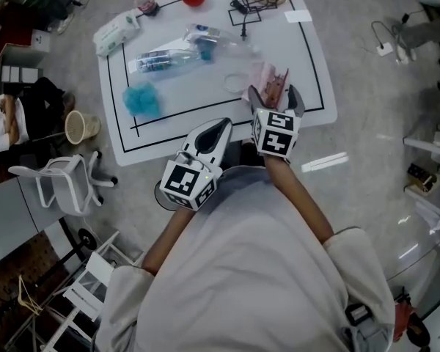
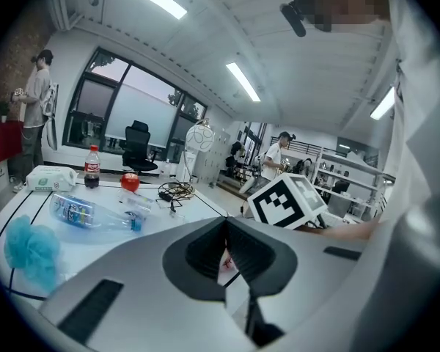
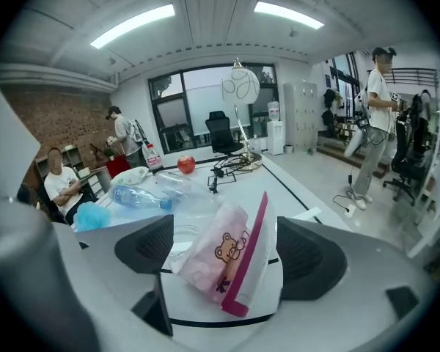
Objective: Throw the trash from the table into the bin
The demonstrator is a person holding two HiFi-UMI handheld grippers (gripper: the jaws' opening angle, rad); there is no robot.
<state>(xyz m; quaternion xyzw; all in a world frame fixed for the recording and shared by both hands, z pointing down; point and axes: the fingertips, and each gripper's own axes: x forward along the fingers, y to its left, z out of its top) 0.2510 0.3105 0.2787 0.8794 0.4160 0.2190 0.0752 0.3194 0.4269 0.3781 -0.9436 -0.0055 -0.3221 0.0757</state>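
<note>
A crinkly pink plastic pouch [image 3: 218, 270] stands inside the wide-open right claw [image 3: 226, 242].

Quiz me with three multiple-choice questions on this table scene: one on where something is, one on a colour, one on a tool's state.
1. Where is the pink bear packet?
A. In the bin.
B. Between the right tool's jaws.
C. Beside the cola bottle.
2. What colour is the fluffy puff?
A. Yellow.
B. Black.
C. Blue.
3. How do the left tool's jaws stand?
A. Together.
B. Wide apart.
C. Clamped on the cola bottle.
Answers: 1 B, the right gripper view shows it between open jaws; 2 C, plainly blue; 3 A, they meet with nothing held.
</note>
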